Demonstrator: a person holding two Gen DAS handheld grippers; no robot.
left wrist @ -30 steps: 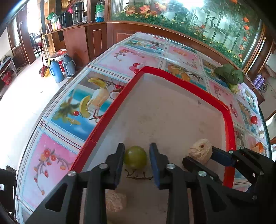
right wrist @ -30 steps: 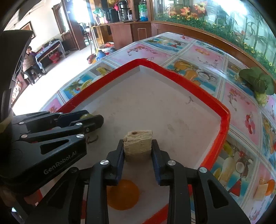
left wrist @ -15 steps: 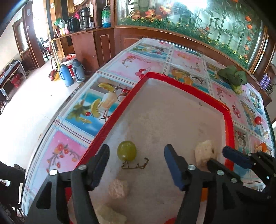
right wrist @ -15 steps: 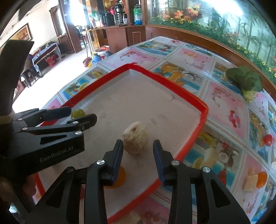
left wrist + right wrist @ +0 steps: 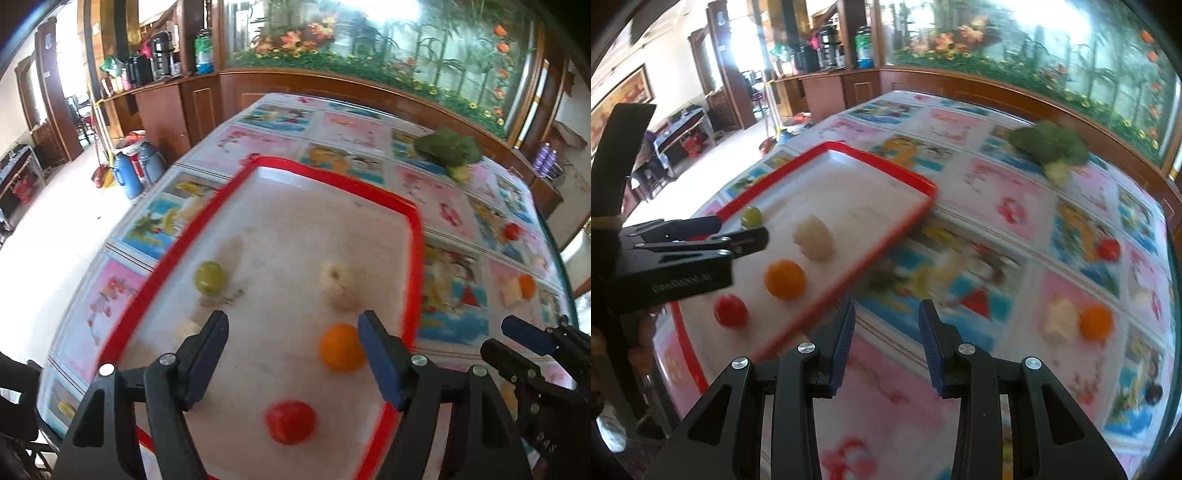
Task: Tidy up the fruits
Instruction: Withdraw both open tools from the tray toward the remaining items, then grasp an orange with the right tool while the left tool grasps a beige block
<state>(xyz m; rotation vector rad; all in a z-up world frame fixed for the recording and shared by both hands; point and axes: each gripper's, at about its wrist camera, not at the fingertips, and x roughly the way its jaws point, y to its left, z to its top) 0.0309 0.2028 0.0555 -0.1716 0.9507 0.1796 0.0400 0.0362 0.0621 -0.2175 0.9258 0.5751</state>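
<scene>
The left gripper (image 5: 293, 354) hangs over the near half of the red-rimmed tray (image 5: 415, 236), its jaws opening and wide apart with nothing between the pads. Five pieces lie on the tray in the left wrist view: one green grape (image 5: 209, 277) ahead and to the left of the left finger, with a bit of stem just beside it; one pale peeled fruit (image 5: 338, 284) ahead, nearer the right finger; one orange fruit (image 5: 340, 348) just inside the right finger; one red fruit (image 5: 291, 421) low between the two fingers; and one pale chunk (image 5: 188, 326), partly hidden by the left fingertip. The right gripper (image 5: 886, 341) is off the tray, over the patterned tablecloth (image 5: 886, 406), its jaws a narrow gap apart and holding nothing. From it the tray sits ahead and to the left. Still on the cloth, ahead and to its right, are one loose orange fruit (image 5: 1096, 322) touching one pale piece (image 5: 1058, 319), one red cherry-like fruit (image 5: 1108, 248) farther off, and one green leafy vegetable (image 5: 1049, 142) farthest away. Motion blur softens both views.
</scene>
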